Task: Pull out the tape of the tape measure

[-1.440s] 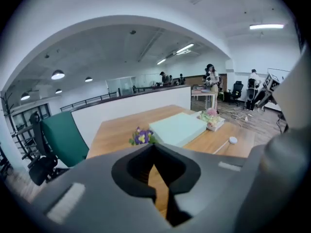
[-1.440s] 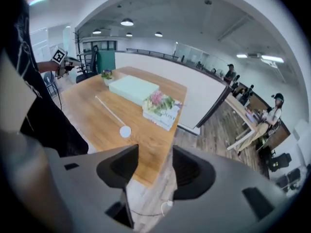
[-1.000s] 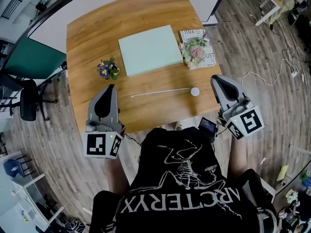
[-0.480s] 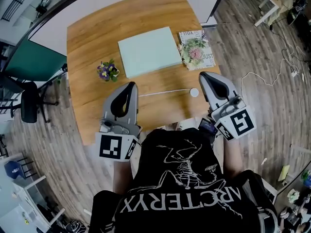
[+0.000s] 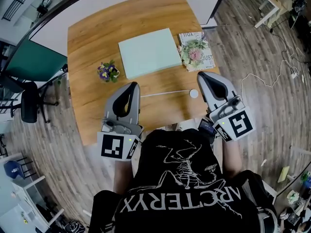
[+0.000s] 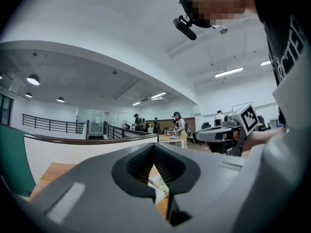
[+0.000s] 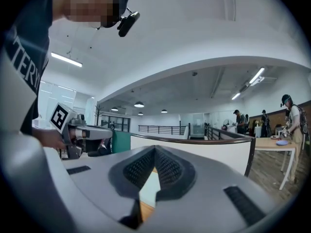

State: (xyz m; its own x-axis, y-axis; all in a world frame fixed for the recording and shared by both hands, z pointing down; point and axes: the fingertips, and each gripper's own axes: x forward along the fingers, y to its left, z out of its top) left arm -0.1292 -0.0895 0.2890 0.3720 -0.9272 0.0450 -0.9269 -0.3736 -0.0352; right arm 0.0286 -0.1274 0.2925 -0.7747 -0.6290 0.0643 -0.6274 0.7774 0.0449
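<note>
Left gripper (image 5: 131,86) and right gripper (image 5: 202,76), jaws together and empty, have drawn in to flank the tape measure (image 5: 194,93): left over its tape (image 5: 165,92) end, right just beside it; tape lies extended, so I judge the pull done

Head view looks steeply down on the table (image 5: 92,42); 2 gripper views face level across it.

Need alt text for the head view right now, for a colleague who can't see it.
The left gripper and right gripper, both shut and empty, hover over a wooden table, flanking a white tape measure whose tape lies pulled out toward the left gripper. A pale green board lies beyond.
</note>
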